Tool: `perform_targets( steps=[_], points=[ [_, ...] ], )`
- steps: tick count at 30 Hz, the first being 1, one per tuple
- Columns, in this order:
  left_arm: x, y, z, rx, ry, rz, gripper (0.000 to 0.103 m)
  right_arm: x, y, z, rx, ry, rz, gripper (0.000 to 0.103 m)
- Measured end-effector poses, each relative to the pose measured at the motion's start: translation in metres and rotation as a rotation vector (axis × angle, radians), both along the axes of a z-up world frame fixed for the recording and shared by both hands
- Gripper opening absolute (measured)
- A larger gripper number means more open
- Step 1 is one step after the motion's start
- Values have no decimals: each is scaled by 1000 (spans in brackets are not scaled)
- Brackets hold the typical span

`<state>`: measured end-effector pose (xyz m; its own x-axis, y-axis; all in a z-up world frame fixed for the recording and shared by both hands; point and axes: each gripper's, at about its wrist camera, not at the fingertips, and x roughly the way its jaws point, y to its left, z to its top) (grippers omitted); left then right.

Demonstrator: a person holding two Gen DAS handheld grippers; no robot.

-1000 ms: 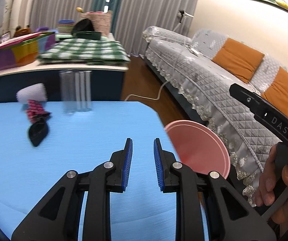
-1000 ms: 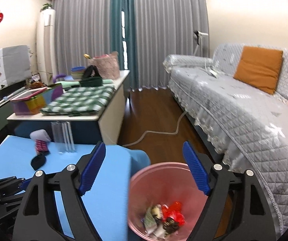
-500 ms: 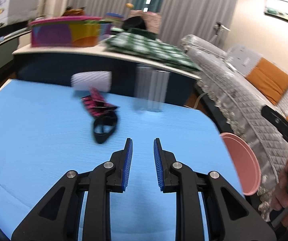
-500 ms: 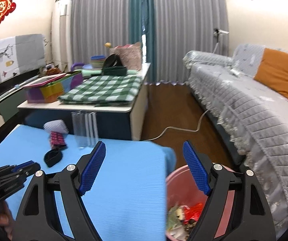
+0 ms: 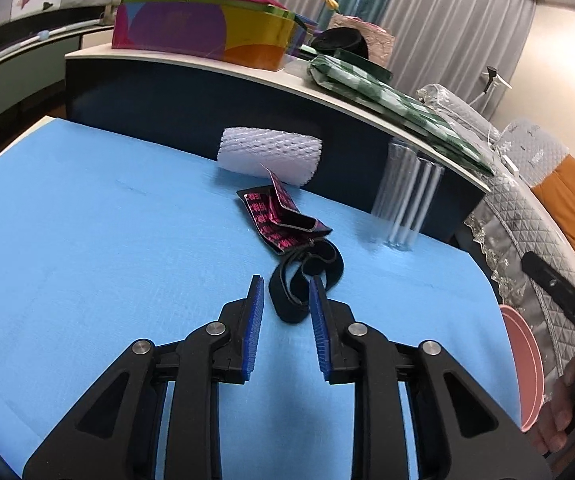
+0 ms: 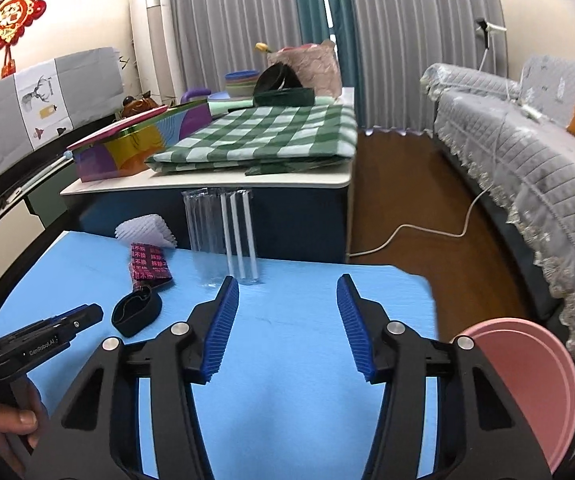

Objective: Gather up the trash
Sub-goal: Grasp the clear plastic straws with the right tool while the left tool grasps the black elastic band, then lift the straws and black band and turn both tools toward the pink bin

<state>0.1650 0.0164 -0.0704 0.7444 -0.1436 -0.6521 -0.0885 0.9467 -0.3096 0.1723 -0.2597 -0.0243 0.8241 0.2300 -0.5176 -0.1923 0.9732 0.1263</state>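
On the blue table (image 5: pixel 87 248) lie a black band (image 5: pixel 303 280), a crumpled pink-and-black wrapper (image 5: pixel 279 220), a white foam net sleeve (image 5: pixel 269 156) and a clear plastic straw pack (image 5: pixel 407 200). My left gripper (image 5: pixel 285 292) is open, its tips on either side of the near end of the black band. My right gripper (image 6: pixel 287 292) is wide open and empty above the table, just before the straw pack (image 6: pixel 223 236). The right wrist view also shows the band (image 6: pixel 137 312), the wrapper (image 6: pixel 149 266), the foam sleeve (image 6: pixel 145 232) and the left gripper (image 6: pixel 91 314). A pink trash bin (image 6: pixel 527 384) stands off the table's right edge.
A dark-fronted counter (image 6: pixel 247 176) behind the table carries a green checked cloth (image 6: pixel 271 136), a colourful box (image 5: pixel 207 28) and bowls. A grey-covered sofa (image 6: pixel 527 152) with orange cushions runs along the right. A white cable (image 6: pixel 419 232) lies on the wooden floor.
My left gripper swung left from the bin and moved forward, so its tips now flank the black band. My right gripper moved from above the bin to over the table.
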Motion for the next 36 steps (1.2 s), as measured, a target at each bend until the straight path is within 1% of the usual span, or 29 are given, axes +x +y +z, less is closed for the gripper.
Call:
perform_targets(
  steps=[1,2,3,4,5,6,11,15,19,20,22,23,24,25,27,28,29,30,32,36],
  points=[
    [4,1,0,-6,2,2,29,5,3,-2,5,6,4,52],
    [6,0,0,-6,2,2,35,10,5,-5,9,11,6,53],
    [8,-1,-1,-2,3,1,38,17,9,-7,14,17,7,54],
    [10,-1,-2,0,6,-1,39,23,12,-10,17,22,6,59],
    [13,-2,-3,-1,11,-6,39,29,16,-12,20,24,5,63],
    [15,-3,-4,-1,16,-10,39,32,18,-14,22,26,8,63],
    [24,-9,-11,3,44,-31,39,55,29,-21,26,36,17,64],
    [30,-11,-16,6,65,-29,38,78,39,-24,39,47,34,64],
    [33,-9,-21,-1,93,-28,38,96,51,-31,14,55,58,64],
    [34,-9,-21,-1,94,-28,37,99,54,-33,13,58,66,64],
    [33,-9,-22,0,93,-32,30,104,58,-36,5,69,80,62],
    [33,-10,-22,0,97,-35,25,107,59,-38,8,81,92,59],
    [32,-10,-22,-1,97,-37,25,108,59,-38,13,84,100,56],
    [31,-10,-22,2,96,-38,23,109,59,-38,12,81,97,51],
    [30,-10,-22,7,97,-41,14,110,61,-39,10,90,102,36],
    [29,-11,-22,9,98,-43,12,110,62,-40,9,100,110,23],
    [30,-12,-21,16,98,-44,11,110,64,-41,12,109,119,13],
    [28,-12,-20,25,99,-45,9,110,64,-41,15,114,126,10],
    [27,-11,-19,29,100,-42,9,106,65,-41,16,118,128,5],
    [22,-9,-13,30,90,-38,8,92,66,-35,13,113,137,5]
  ],
)
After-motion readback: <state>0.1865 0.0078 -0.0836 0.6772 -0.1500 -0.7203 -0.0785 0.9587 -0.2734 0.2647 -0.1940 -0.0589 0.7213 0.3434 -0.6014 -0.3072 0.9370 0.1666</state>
